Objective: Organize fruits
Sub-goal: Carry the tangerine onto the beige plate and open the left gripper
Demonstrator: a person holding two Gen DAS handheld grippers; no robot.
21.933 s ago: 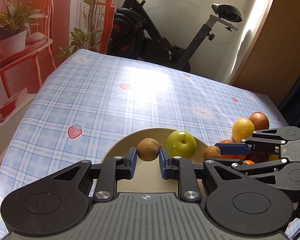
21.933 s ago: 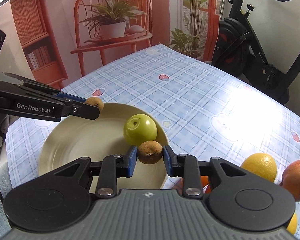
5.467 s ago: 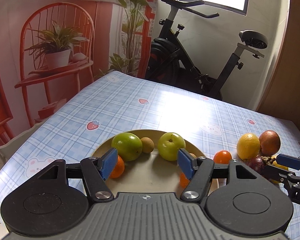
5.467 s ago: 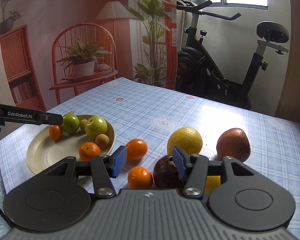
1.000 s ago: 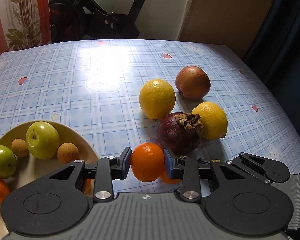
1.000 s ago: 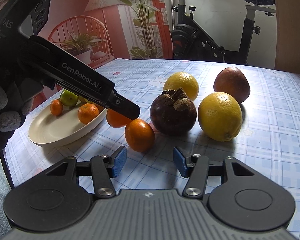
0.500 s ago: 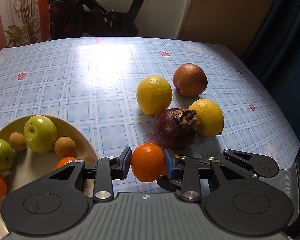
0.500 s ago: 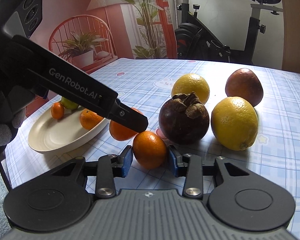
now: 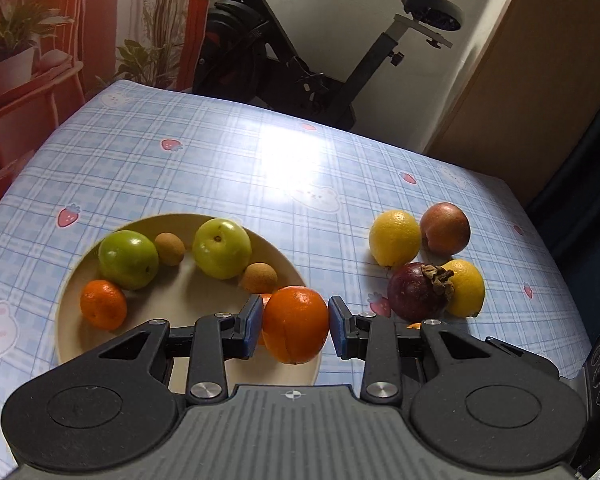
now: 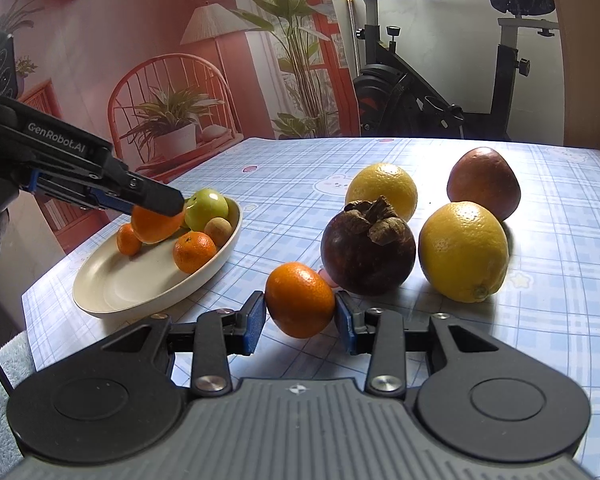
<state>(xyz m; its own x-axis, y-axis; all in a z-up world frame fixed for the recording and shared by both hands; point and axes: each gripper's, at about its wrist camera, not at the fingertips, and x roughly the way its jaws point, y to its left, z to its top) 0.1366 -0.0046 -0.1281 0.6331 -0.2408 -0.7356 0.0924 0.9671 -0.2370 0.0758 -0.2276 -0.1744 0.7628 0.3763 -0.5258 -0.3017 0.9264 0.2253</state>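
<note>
Left hand-held gripper (image 9: 295, 325), clamped on orange (image 9: 295, 323), swung over plate (image 9: 66, 312); release low at 6 o'clock. Right hand-held gripper (image 10: 300, 312) just closed on tangerine (image 10: 300, 299).

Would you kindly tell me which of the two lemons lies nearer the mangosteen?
The nearer lemon, touching the mangosteen; the farther lemon sits behind it.

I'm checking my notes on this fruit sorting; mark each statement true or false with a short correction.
1. Each tool grips an orange. True: the left tool holds an orange, and the right tool holds a second orange.
2. The plate is empty. False: it holds green apples, small brown fruits and oranges.
3. The mangosteen lies on the tablecloth. True.
4. Both lemons are on the plate. False: they lie on the tablecloth beside the mangosteen.
</note>
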